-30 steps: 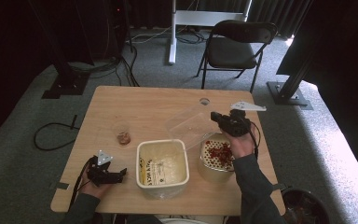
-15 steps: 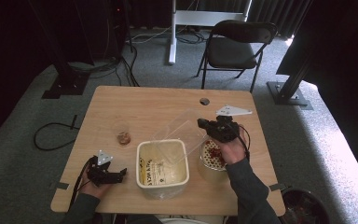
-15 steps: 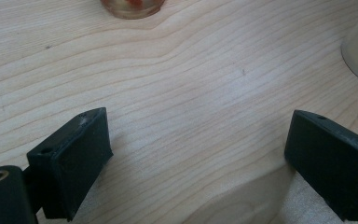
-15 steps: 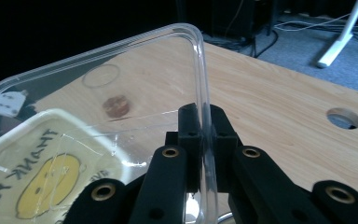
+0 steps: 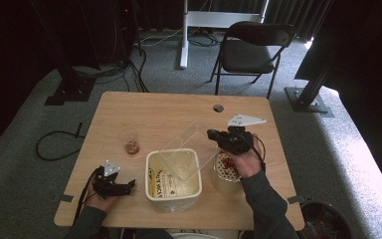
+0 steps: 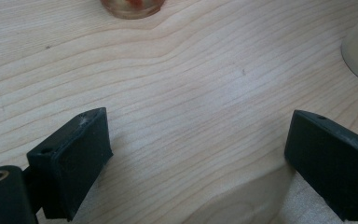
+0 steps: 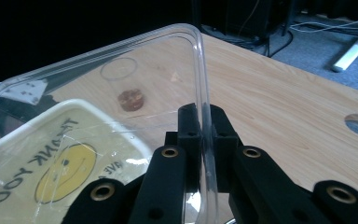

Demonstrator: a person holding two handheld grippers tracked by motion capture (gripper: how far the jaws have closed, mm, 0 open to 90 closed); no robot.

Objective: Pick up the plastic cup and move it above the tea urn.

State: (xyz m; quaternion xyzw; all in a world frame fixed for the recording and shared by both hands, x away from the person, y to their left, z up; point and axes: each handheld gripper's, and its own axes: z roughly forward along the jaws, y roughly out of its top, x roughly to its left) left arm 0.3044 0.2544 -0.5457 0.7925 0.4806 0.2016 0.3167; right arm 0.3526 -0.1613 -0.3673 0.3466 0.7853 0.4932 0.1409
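clear lid (image 5: pixel 191 149) hung tilted over the cream tub (image 5: pixel 173 174), my right gripper (image 5: pixel 214 134) clamped on its rim; left gripper (image 6: pixel 196 154) sat open; the round container (image 5: pixel 227 169) held red bits, as did the small cup (image 5: pixel 130 141).

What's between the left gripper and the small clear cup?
Bare tabletop. In the left gripper view, only wood grain runs from the open left gripper to the small clear cup; the high view agrees.

The small cup (image 6: pixel 131 6) is cut off at the top.
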